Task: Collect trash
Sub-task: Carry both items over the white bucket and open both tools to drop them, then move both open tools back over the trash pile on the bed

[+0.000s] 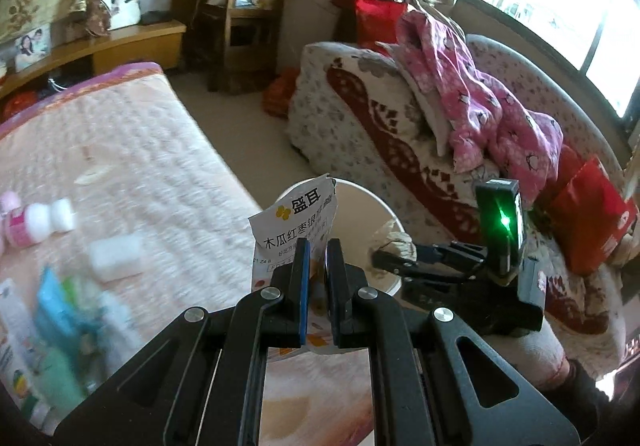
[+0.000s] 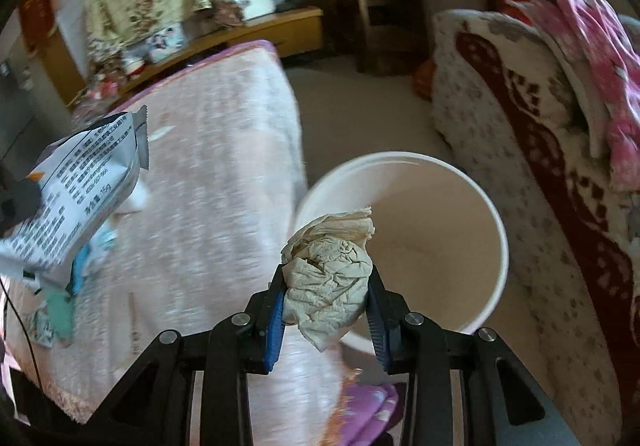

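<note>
My left gripper (image 1: 318,250) is shut on a white snack wrapper (image 1: 294,224) with printed characters, held upright just in front of the white bin (image 1: 372,206). The same wrapper (image 2: 80,190) shows at the left of the right wrist view, over the bed. My right gripper (image 2: 326,282) is shut on a crumpled beige tissue (image 2: 328,270), which hangs over the near rim of the white bin (image 2: 492,230). In the left wrist view the right gripper (image 1: 378,258) reaches in from the right, holding the tissue (image 1: 394,238) above the bin. The bin looks bare inside.
A pink-covered bed (image 1: 120,166) lies left of the bin, with a small pink-and-white bottle (image 1: 36,224), a white block (image 1: 116,258) and blurred packets (image 1: 60,326) on it. A patterned sofa (image 1: 360,118) with a pink garment (image 1: 480,94) stands to the right. Beige floor runs between them.
</note>
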### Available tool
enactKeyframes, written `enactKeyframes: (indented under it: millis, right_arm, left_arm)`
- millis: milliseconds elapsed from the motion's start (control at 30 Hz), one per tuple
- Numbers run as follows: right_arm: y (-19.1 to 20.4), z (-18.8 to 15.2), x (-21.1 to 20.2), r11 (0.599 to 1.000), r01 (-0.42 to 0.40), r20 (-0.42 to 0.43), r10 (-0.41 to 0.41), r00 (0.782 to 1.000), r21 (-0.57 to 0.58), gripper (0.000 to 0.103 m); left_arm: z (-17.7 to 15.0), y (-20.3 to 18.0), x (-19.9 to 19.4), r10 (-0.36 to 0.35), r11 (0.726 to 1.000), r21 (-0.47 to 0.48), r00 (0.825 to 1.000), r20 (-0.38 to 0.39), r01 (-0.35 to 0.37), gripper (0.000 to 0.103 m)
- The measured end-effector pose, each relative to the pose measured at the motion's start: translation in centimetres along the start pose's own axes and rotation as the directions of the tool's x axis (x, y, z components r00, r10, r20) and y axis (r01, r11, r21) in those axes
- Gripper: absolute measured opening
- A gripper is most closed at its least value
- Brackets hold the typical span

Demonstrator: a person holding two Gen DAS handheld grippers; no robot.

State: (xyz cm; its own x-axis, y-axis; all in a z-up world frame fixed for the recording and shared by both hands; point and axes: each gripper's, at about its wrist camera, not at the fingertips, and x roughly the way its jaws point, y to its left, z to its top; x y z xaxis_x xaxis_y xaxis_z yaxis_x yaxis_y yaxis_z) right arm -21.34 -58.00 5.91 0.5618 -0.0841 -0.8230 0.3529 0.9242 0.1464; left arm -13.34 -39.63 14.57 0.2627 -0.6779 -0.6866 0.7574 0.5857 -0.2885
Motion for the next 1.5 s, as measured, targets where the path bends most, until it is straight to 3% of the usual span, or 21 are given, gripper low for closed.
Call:
enactKeyframes:
  millis: [167, 333, 367, 467, 600, 933, 1233, 1367, 1500]
  right_arm:
    - [-2.9, 0.5, 1.4, 0.998, 0.032, -0.033, -0.03, 0.999, 0.045, 0.034]
    - [-4.7, 1.0, 2.8, 0.994, 0.063, -0.039, -0.06, 0.997, 0.094, 0.047]
    - [-5.0, 1.1, 2.9, 0.992, 0.069, -0.038, -0.065, 0.997, 0.103, 0.049]
    - [-5.4, 1.1, 3.3, 0.99, 0.068, -0.037, -0.064, 0.997, 0.126, 0.069]
    - [-5.4, 0.9, 3.0, 0.99, 0.064, -0.036, -0.06, 0.998, 0.123, 0.07]
    - [-3.4, 0.2, 1.4, 0.995, 0.052, -0.008, -0.051, 0.999, 0.089, 0.07]
    - [1.4, -0.6, -1.2, 0.999, 0.012, 0.044, -0.014, 0.999, 0.032, 0.071]
    - [4.0, -0.7, -2.2, 1.0, -0.006, 0.064, 0.006, 0.998, -0.004, 0.071]
    - [6.4, -0.8, -3.1, 0.999, -0.028, 0.085, 0.031, 0.996, -0.03, 0.077]
  left_arm:
    - [1.2, -1.4, 4.0, -0.005, 1.0, -0.031, 1.0, -0.012, 0.004, 0.006]
    - [1.8, -1.8, 7.0, -0.018, 0.997, -0.075, 1.0, -0.012, 0.017, 0.007]
    - [1.8, -1.8, 7.3, -0.02, 0.997, -0.078, 1.0, -0.014, 0.019, 0.01]
    - [1.6, -1.7, 8.4, -0.018, 0.996, -0.088, 1.0, -0.023, 0.016, 0.031]
    - [1.3, -1.4, 8.5, -0.008, 0.996, -0.092, 0.999, -0.034, 0.004, 0.032]
    - [-0.4, -0.9, 5.1, 0.087, 0.995, -0.044, 0.996, 0.004, -0.087, 0.032]
    - [-2.6, 0.7, 0.5, 0.212, 0.977, -0.038, 0.975, 0.063, -0.21, 0.032]
    - [-3.5, 1.8, -2.0, 0.243, 0.97, -0.048, 0.964, 0.109, -0.24, 0.051]
    - [-4.4, 3.2, -4.4, 0.281, 0.96, -0.063, 0.95, 0.139, -0.274, 0.054]
